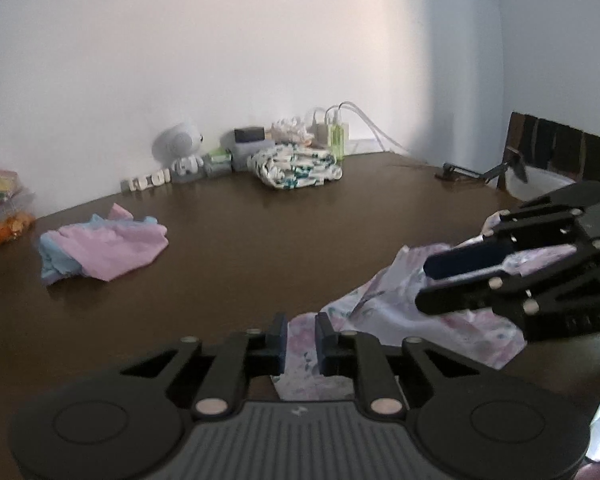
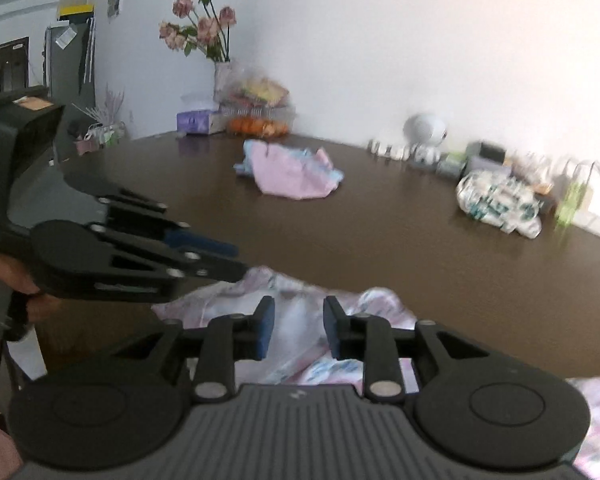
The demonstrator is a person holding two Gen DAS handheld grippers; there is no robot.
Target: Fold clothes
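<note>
From the left wrist we look low and close across the table (image 1: 260,240) toward the back wall, the right claw (image 1: 428,284) entering at our right. From the right wrist we face leftward over it, sharing the pink garment (image 2: 292,176) and the left claw (image 2: 236,258).

Bare table (image 1: 260,240) mid-span — clutter (image 1: 236,152) lines the wall.
</note>
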